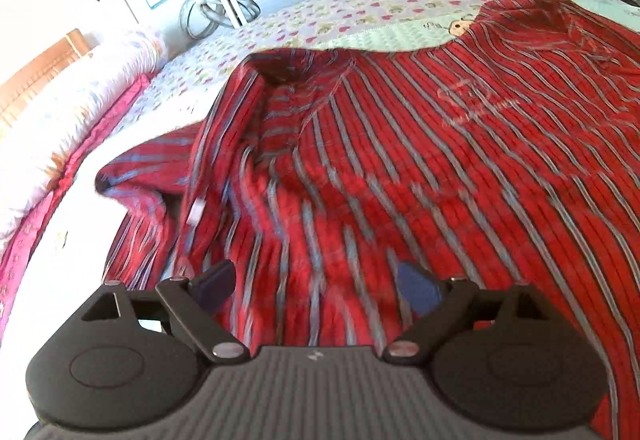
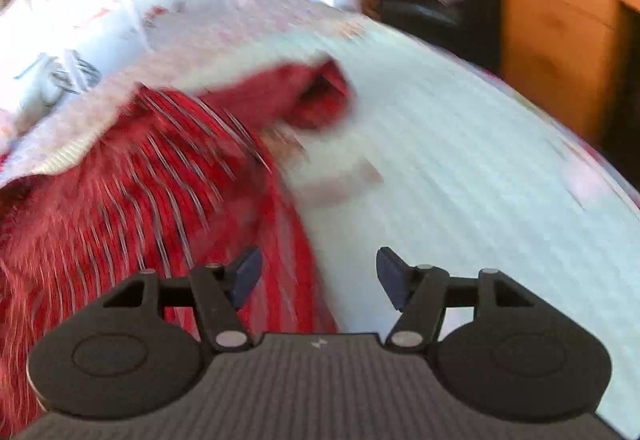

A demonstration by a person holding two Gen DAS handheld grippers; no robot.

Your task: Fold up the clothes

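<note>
Red striped shirt (image 1: 420, 160) spread, rumpled, on the bed (image 1: 340, 12), collar (image 1: 296, 68) at its far end, long axis running away from both tools. Left tool (image 1: 318, 286), released and empty, hangs over the shirt's near hem; right tool (image 2: 318, 274), likewise released, straddles the shirt's right edge (image 2: 304, 240). Right view motion-blurred; near hem hidden beneath the tools.

You are looking at a red shirt (image 1: 400, 160) showing grey-blue stripes, lying on a heart-printed pale bedspread (image 1: 340, 16).
</note>
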